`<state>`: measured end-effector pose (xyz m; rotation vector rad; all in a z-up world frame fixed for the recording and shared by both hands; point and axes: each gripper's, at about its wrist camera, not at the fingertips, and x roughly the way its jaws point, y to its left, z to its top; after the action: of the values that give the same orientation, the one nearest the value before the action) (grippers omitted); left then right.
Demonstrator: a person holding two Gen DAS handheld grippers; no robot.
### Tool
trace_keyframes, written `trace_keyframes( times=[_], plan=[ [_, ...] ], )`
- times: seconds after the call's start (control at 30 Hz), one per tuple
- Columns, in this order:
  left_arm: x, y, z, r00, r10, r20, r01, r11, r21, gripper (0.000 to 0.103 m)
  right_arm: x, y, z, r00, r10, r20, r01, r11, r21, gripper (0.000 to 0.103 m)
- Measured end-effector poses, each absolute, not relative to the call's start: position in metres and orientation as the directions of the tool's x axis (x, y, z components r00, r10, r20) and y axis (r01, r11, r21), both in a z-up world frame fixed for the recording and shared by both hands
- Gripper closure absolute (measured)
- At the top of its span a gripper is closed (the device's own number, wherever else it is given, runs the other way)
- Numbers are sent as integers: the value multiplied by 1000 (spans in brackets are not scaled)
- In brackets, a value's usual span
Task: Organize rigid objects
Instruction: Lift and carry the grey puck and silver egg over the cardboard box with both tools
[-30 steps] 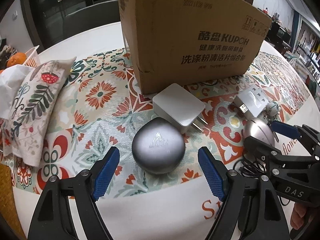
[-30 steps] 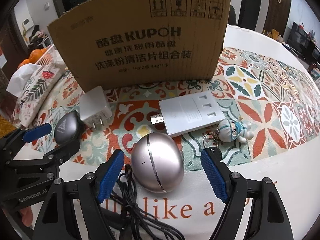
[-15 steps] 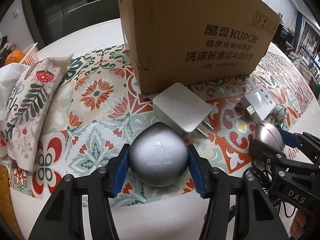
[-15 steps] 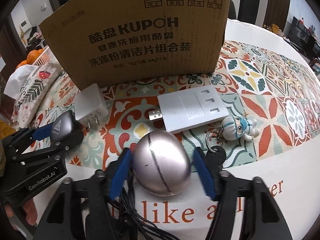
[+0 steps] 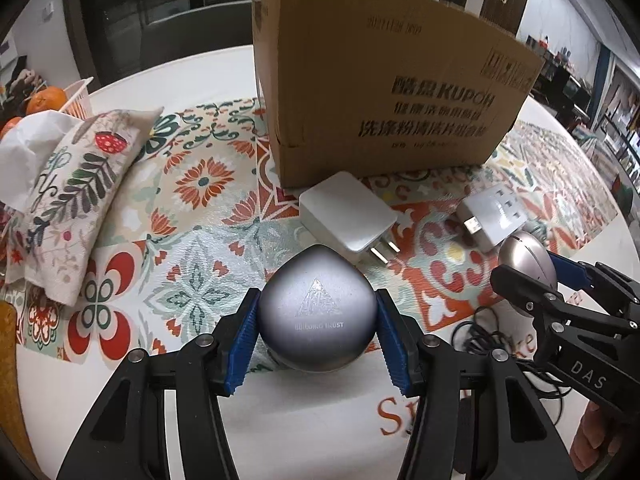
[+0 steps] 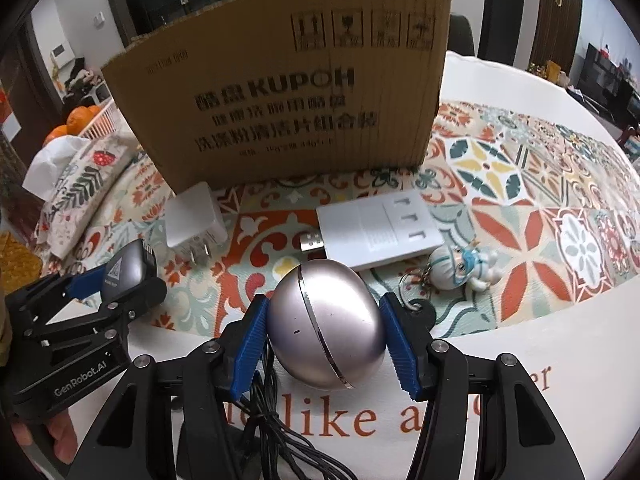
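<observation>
In the left wrist view, the left claw [image 5: 317, 328] is clamped on a grey dome [image 5: 317, 308] at lower centre, both blue pads pressed to its sides. Just above it a white charger [image 5: 346, 218] lies on the patterned cloth [image 5: 200, 180], prongs toward the dome, and the cardboard box [image 5: 380, 92] stands behind, filling the upper centre. A floral pouch [image 5: 76, 200] lies at the left edge, with oranges [image 5: 48, 98] in the upper left.

In the right wrist view, the right claw [image 6: 322, 330] is clamped on a silver egg [image 6: 326, 324] at lower centre, over the white worktop [image 6: 540, 340]. A black cable [image 6: 276, 432] trails beneath it. A white USB hub [image 6: 380, 236] lies just above the egg, and a figurine keychain [image 6: 466, 266] sits right of it, beside the hub's lower corner.
</observation>
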<state>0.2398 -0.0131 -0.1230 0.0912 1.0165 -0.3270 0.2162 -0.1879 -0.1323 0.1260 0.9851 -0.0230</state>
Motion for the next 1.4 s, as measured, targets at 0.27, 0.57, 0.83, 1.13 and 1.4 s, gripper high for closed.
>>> trace_keyframes(
  times=[0.27,0.57,0.83,1.13,1.4],
  plan=[
    [232,-14,-97,529,-235,-816,301,950,-79,48,210,-188,-108,606,50,-794,55,993,104,46],
    [228,-22,-62,590,-253,-767,303,950,-81,48,208,-194,-78,663,75,-745,28,992,125,46],
    [231,-30,-34,633,-269,-726,303,949,-87,48,211,-202,-53,707,97,-701,8,989,145,46],
    [237,-39,-6,672,-280,-686,314,946,-78,48,216,-210,-26,753,106,-649,-9,988,152,46],
    [250,-47,18,703,-285,-652,323,944,-65,48,228,-216,3,800,101,-592,-24,990,136,46]
  ],
)
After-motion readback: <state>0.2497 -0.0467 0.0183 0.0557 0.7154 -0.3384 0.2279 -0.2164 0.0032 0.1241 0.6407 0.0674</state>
